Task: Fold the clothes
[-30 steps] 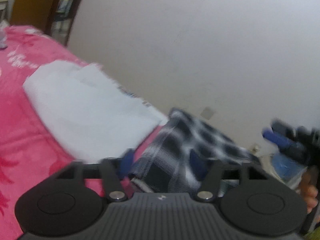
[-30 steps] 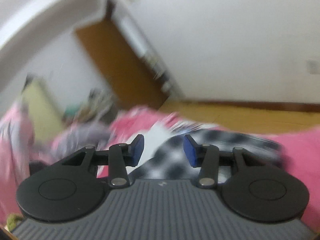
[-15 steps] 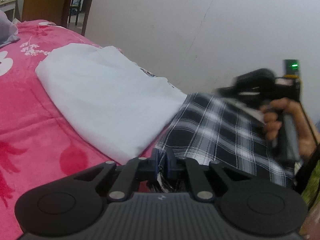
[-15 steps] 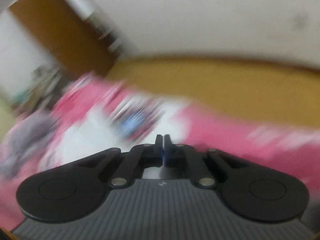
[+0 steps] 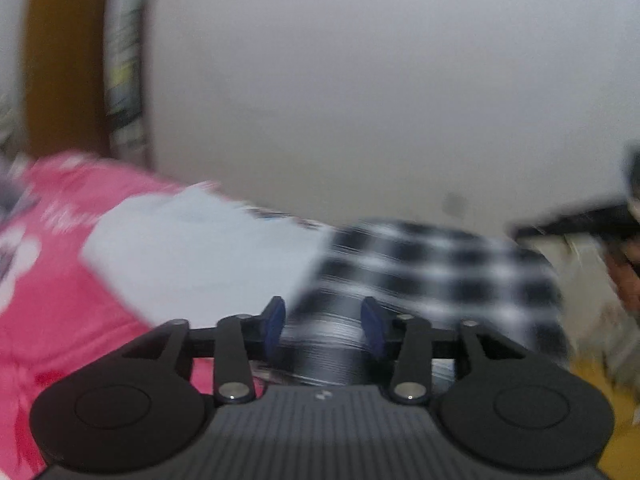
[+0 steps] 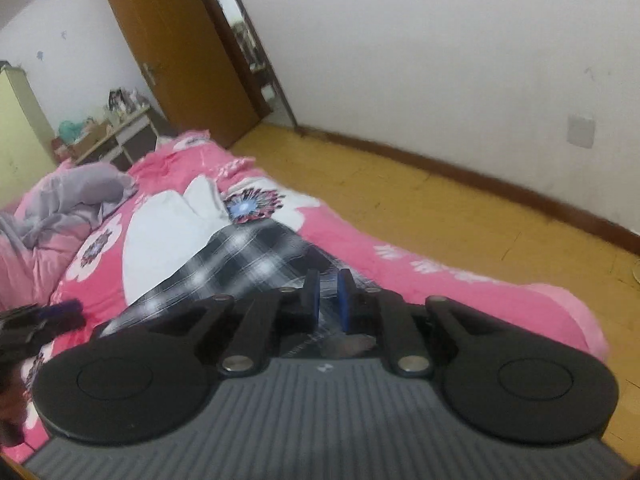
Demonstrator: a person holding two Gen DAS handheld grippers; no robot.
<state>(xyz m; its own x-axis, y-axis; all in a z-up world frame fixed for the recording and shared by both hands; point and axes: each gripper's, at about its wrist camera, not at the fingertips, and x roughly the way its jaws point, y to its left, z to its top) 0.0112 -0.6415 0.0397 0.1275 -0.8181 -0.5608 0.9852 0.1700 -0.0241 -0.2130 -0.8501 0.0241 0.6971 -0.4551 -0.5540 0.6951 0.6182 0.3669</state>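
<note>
A black-and-white plaid garment (image 5: 440, 264) lies on the pink bedspread (image 5: 60, 288), right of a folded white shirt (image 5: 192, 248); this view is blurred. My left gripper (image 5: 323, 322) is open just above the plaid's near edge, with nothing pinched. In the right wrist view the plaid garment (image 6: 240, 256) lies beside the white shirt (image 6: 160, 232) near the bed's edge. My right gripper (image 6: 329, 298) hovers over the plaid's near end, its pads a narrow gap apart and nothing visibly pinched. The left gripper (image 6: 40, 316) shows dark at the left edge.
A heap of grey-purple clothes (image 6: 76, 196) sits further up the pink bed (image 6: 460, 300). Yellow wooden floor (image 6: 440, 208) runs along the bed's right side to a white wall. A brown door (image 6: 172, 52) and a cluttered desk (image 6: 116, 128) stand beyond.
Both grippers were shut half a second ago; the left has opened wide and let go of the plaid edge, the right has parted slightly. Both views have swung.
</note>
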